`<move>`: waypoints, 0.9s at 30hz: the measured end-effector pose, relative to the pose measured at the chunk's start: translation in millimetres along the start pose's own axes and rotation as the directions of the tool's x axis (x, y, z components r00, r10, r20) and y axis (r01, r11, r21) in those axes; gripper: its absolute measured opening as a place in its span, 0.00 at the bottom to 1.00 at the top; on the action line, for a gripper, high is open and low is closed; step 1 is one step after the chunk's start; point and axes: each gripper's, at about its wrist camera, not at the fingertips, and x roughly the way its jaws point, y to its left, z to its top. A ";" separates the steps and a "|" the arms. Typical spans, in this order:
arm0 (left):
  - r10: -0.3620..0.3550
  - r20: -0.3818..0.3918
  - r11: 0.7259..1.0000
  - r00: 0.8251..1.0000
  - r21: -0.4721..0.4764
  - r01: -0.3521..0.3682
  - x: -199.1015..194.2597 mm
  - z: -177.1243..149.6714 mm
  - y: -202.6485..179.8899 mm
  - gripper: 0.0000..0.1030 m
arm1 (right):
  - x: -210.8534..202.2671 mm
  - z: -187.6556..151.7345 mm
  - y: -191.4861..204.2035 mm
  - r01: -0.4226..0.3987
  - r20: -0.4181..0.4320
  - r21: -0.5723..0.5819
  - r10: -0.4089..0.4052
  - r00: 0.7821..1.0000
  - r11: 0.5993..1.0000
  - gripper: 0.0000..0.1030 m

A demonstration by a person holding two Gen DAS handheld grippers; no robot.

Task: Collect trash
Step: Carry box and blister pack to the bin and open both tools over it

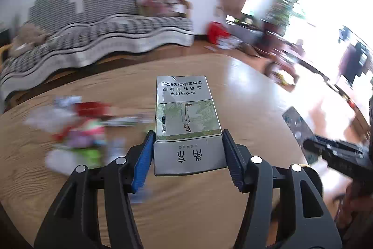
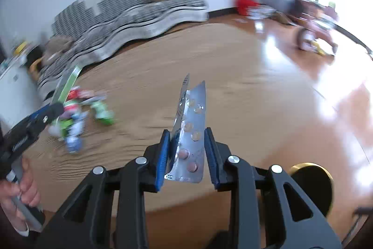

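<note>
My left gripper [image 1: 187,151] is shut on a grey-and-green cigarette pack [image 1: 186,113] and holds it flat above the round wooden table [image 1: 209,209]. My right gripper [image 2: 187,151] is shut on folded silver pill blister packs [image 2: 191,130] that stand upright between the blue pads. A blurred heap of colourful wrappers [image 1: 77,132] lies on the table to the left; it also shows in the right wrist view [image 2: 79,118]. The left gripper with its pack appears at the left edge of the right wrist view [image 2: 46,111]. The right gripper shows at the right edge of the left wrist view [image 1: 335,153].
A sofa with a black-and-white striped cover [image 1: 98,39] stands behind the table. Red bags and clutter [image 1: 219,34] lie on the wooden floor by the wall. A child's ride-on toy [image 2: 317,36] stands near the bright window. A brass round knob [image 2: 310,183] sits below the right gripper.
</note>
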 end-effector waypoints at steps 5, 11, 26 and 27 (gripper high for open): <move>-0.139 -0.031 0.984 0.990 0.111 0.142 21.7 -10.0 -95.8 0.54 | -32.2 -17.9 -100.5 0.142 0.005 0.137 -0.144 0.989 0.980 0.29; -0.315 -0.122 0.918 0.941 0.213 0.335 48.4 -39.0 -210.4 0.54 | -68.8 -50.7 -184.6 0.251 -0.014 0.255 -0.257 0.966 0.934 0.29; -0.422 -0.362 0.803 0.831 0.276 0.528 123.2 -127.9 -334.6 0.55 | -78.4 -98.6 -269.3 0.305 -0.133 0.392 -0.274 0.952 0.868 0.29; -0.418 -0.380 0.803 0.825 0.269 0.531 129.5 -134.9 -338.8 0.55 | -74.1 -99.5 -272.9 0.304 -0.148 0.400 -0.267 0.952 0.864 0.29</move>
